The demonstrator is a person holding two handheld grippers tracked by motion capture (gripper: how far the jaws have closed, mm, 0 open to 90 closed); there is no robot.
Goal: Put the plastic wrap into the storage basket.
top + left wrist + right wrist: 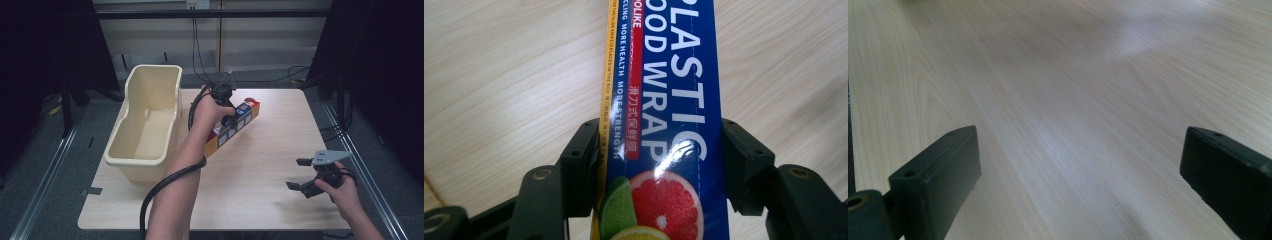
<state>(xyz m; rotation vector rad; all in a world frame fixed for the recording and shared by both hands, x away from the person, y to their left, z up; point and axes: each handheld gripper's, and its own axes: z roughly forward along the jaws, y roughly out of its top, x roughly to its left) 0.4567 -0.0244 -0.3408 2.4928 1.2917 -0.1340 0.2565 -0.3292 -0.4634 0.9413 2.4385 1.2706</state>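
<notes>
A long blue, red and yellow plastic wrap box (235,125) lies slanted across the middle of the wooden table (260,170). My left gripper (231,120) is shut on it from above. In the left gripper view the box (664,125) runs up between both black pads (584,160), which press on its two sides, and fruit pictures show on its blue face. My right gripper (299,174) hovers open near the table's front right, jaws wide apart. The right gripper view shows its pads (943,170) with only bare wood between them.
A cream plastic tub (147,120), open and holding nothing, stands on the table's left side, close beside the box. Cables trail from both grippers and along the floor behind the table. Dark curtains flank the scene.
</notes>
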